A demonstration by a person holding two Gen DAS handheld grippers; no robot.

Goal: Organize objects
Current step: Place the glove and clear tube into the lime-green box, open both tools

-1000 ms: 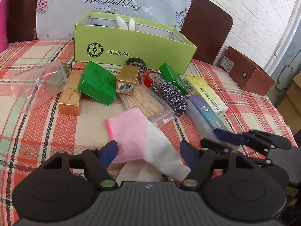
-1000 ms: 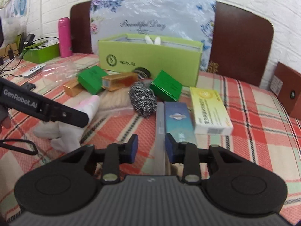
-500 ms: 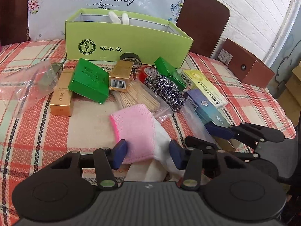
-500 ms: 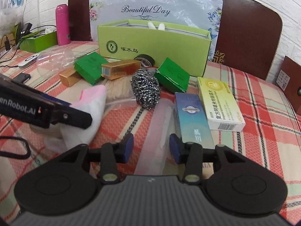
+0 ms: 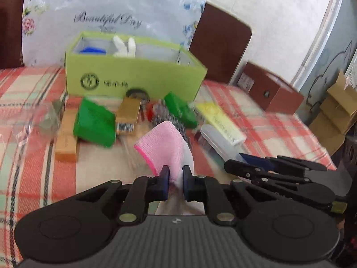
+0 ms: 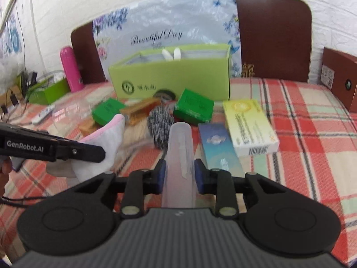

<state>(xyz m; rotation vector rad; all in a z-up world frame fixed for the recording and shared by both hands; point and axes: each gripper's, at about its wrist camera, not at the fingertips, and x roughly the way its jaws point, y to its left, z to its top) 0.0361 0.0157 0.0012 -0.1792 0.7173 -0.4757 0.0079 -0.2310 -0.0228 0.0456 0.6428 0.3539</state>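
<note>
Left wrist view: left gripper [image 5: 174, 178] jaws have just been closing and now pinch the pink-and-white cloth [image 5: 164, 146]; cloth stands up from between the pads, its pink edge toward the clutter. Right wrist view: right gripper [image 6: 180, 176] jaws have just been closing too, now clamped on the translucent plastic case [image 6: 179, 147], which sticks out forward along the fingers, far end near the steel scourer [image 6: 159, 126]. Right gripper also shows at the right edge of the left view, low over the checked tablecloth [image 5: 33, 167]. Lime-green open box [image 6: 171, 79] sits at the back of the table with white items poking out the top; a black tape roll [image 6: 164, 95] leans against its front wall. In front of it: two green packets [image 6: 193, 108], a gold box [image 6: 139, 110], the scourer. Blue carton [image 6: 217, 144] and yellow medicine carton [image 6: 248, 126] lie side by side, touching, just right of the case. Pink bottle [image 6: 71, 68] well off to the left rear. Frame is motion-blurred; small labels unreadable.
</note>
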